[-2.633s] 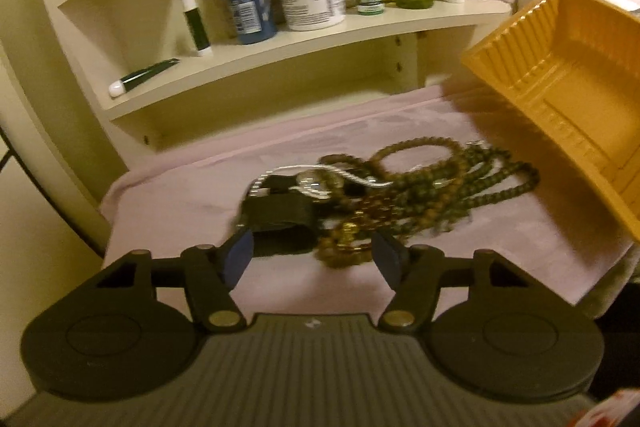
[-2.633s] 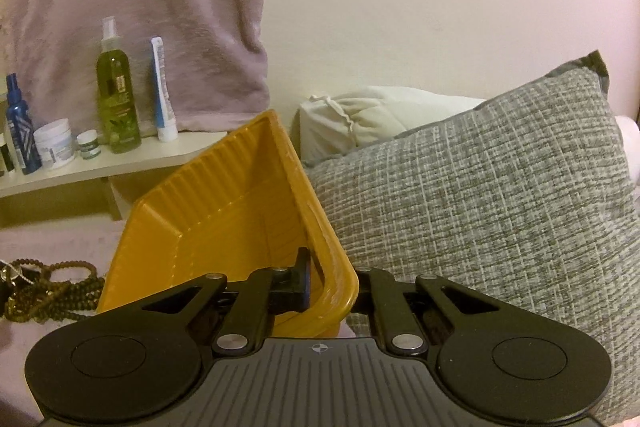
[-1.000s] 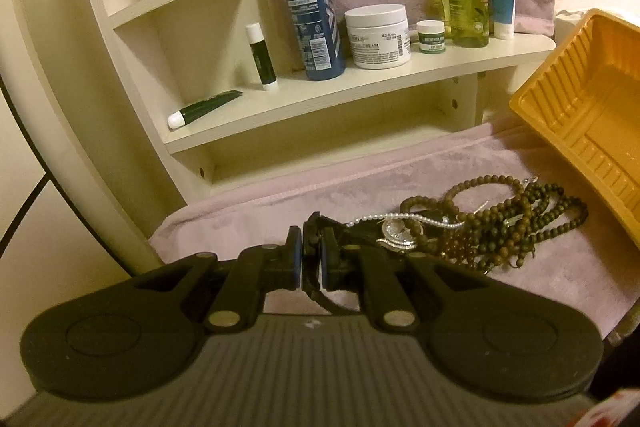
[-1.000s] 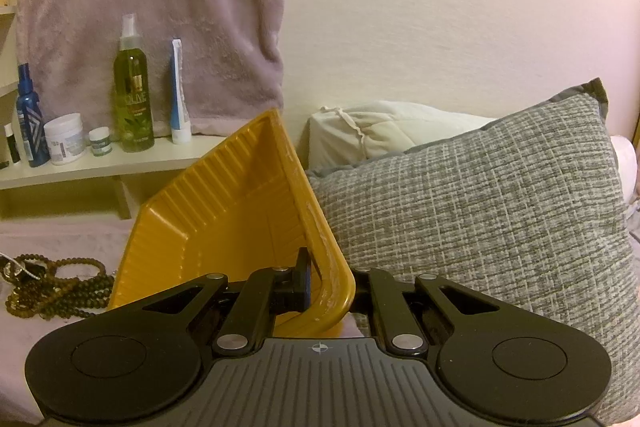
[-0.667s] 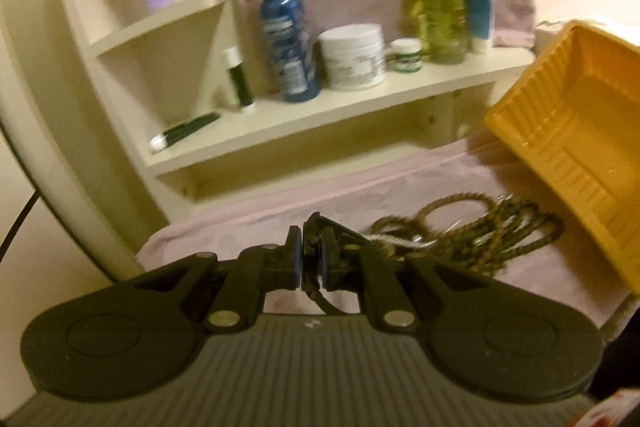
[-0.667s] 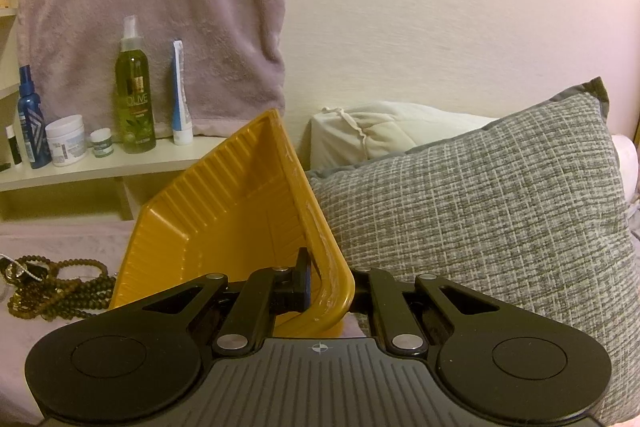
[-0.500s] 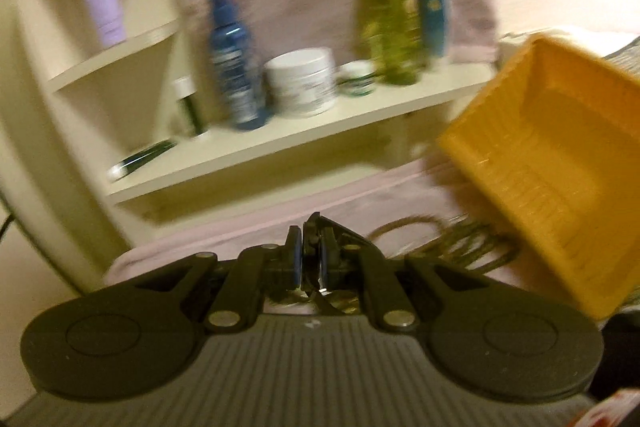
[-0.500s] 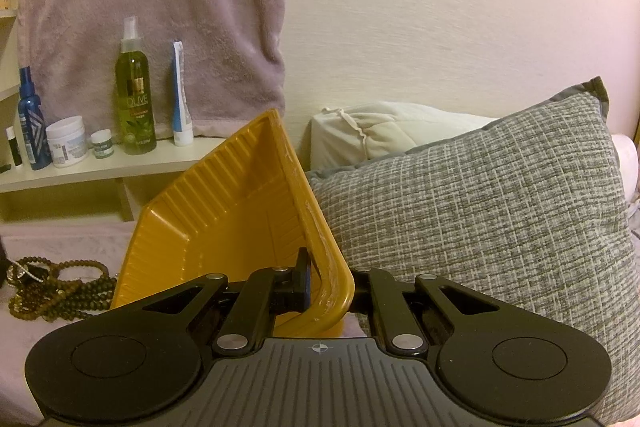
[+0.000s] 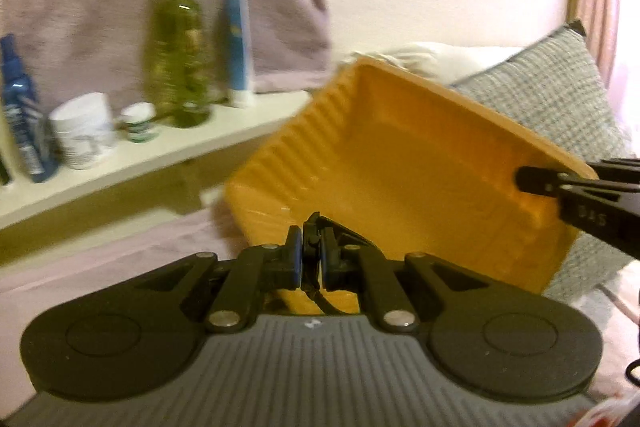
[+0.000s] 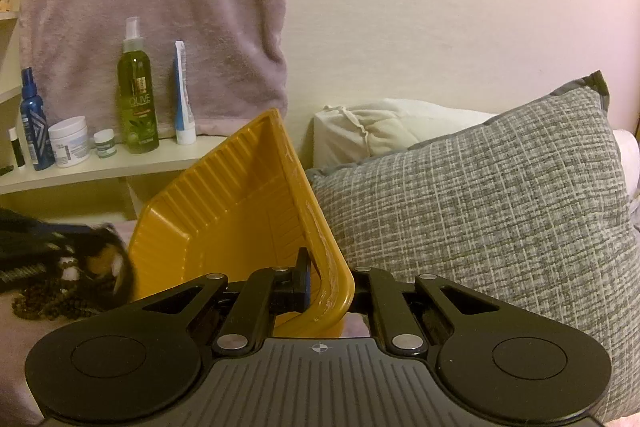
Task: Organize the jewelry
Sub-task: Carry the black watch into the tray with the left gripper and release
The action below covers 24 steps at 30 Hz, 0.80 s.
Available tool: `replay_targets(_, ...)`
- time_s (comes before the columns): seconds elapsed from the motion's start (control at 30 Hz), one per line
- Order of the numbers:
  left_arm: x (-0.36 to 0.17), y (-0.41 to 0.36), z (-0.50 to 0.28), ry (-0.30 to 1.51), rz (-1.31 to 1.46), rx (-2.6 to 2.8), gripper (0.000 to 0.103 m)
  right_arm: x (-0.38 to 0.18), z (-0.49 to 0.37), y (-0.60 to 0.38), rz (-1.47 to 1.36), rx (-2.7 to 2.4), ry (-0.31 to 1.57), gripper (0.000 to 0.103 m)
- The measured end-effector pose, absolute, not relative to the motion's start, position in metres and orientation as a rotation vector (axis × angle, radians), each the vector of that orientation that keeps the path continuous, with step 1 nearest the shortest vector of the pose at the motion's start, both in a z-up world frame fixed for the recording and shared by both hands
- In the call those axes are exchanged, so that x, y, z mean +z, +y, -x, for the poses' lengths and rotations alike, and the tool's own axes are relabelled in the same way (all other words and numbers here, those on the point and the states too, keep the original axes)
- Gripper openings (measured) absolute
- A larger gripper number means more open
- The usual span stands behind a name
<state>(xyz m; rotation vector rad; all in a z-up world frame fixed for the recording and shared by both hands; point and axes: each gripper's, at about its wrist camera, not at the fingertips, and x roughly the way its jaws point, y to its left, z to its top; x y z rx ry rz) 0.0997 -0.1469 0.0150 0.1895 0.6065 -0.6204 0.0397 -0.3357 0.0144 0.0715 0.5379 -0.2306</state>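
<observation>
A grey woven pillow (image 10: 480, 211) lies at the right, and against it leans the yellow tray (image 10: 240, 211), tipped up on edge with its open side facing left toward a pale shelf (image 10: 100, 167) carrying a green spray bottle (image 10: 136, 99) and a white jar (image 10: 70, 141). The right gripper (image 10: 326, 287) has its fingers pinched on the tray's near rim, one pad inside the wall and one outside. The left gripper (image 9: 311, 259), fingers pressed nearly together on a thin dark piece of jewelry (image 9: 316, 291), sits just before the tray's low edge; a heap of brown bead strands (image 10: 52, 299) lies on the pink cloth (image 9: 100, 251) left of the tray.
</observation>
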Motion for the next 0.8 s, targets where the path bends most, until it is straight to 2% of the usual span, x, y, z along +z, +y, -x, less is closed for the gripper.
replay_targets(0.47,-0.005,-0.172,-0.098,0.657,-0.212,-0.693,0.010,0.013,-0.040,-0.336,-0.091,-0.237,0.541,0.009)
replay_targets(0.6,-0.002,-0.165,-0.097,0.648,-0.197,-0.674,0.016,0.012,-0.041,-0.336,-0.095,-0.235,0.543,0.008)
replay_targets(0.8,-0.001,-0.126,-0.097,0.640,-0.192,-0.560,0.019,0.012,-0.041,-0.336,-0.096,-0.233,0.542,0.008)
